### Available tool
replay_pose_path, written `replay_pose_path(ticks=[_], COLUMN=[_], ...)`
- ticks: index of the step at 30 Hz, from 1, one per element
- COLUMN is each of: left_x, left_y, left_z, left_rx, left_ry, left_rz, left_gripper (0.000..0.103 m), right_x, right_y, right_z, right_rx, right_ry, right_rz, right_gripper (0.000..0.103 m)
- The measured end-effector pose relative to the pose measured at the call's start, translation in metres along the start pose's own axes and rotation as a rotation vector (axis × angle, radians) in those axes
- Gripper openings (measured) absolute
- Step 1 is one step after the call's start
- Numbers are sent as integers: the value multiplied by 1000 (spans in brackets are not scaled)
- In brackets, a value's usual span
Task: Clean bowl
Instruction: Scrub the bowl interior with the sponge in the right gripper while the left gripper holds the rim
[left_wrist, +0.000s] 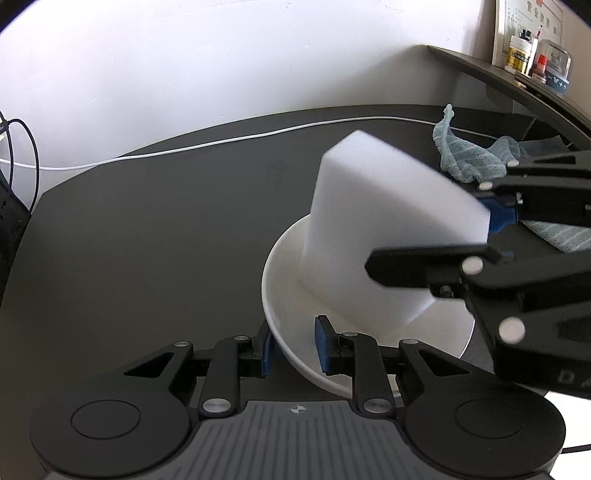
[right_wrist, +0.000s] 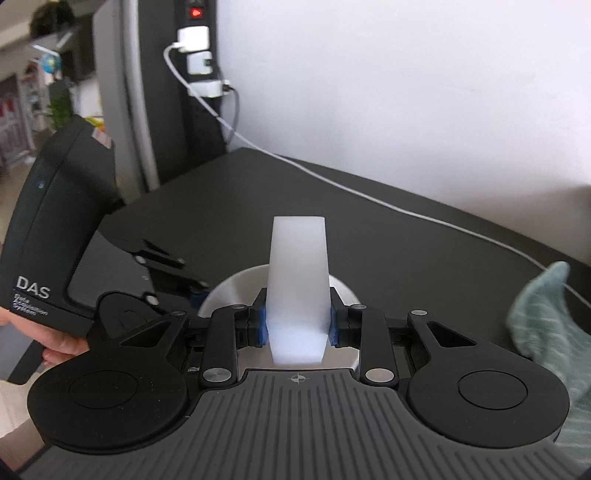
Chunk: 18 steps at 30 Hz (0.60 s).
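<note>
Bowl (left_wrist: 291, 354) — white, on dark table (left_wrist: 147, 240), rim pinched between pads of left gripper (left_wrist: 293, 349). Right gripper (right_wrist: 298, 325) clamped on white sponge block (right_wrist: 298, 280), sponge poised over bowl interior. Risks: hard scrubbing could tip bowl or slide rim out of pinch; soft sponge may buckle. White cable (left_wrist: 221, 142) along wall, blue towel (left_wrist: 476, 162) near bowl.

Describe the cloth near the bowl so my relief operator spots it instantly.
On the dark table, look past the white bowl toward the corner shelf. The crumpled cloth lies there, pale blue-green with fine stripes: soft and rumpled, unlike the smooth white sponge block.
</note>
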<state>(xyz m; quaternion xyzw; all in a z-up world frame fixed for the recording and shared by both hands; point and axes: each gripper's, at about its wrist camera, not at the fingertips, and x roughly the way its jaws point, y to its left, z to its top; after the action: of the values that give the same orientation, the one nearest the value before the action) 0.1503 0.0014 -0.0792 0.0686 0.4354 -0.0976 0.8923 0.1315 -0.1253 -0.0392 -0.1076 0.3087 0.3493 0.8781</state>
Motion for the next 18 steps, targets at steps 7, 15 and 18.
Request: replay_pose_path(ticks=[7, 15, 18], left_x=[4, 5, 5], left_y=[1, 0, 2], left_z=[3, 3, 4], left_rx=[-26, -16, -22], left_ry=[4, 8, 10], left_rz=[-9, -16, -19], left_gripper=[25, 25, 25], right_x=[-17, -36, -26], right_y=[2, 1, -5], right_z=[-5, -6, 2], right_rx=[-50, -57, -23], right_ry=[60, 72, 43], right_rz=[62, -45, -72], right_gripper=[31, 30, 30])
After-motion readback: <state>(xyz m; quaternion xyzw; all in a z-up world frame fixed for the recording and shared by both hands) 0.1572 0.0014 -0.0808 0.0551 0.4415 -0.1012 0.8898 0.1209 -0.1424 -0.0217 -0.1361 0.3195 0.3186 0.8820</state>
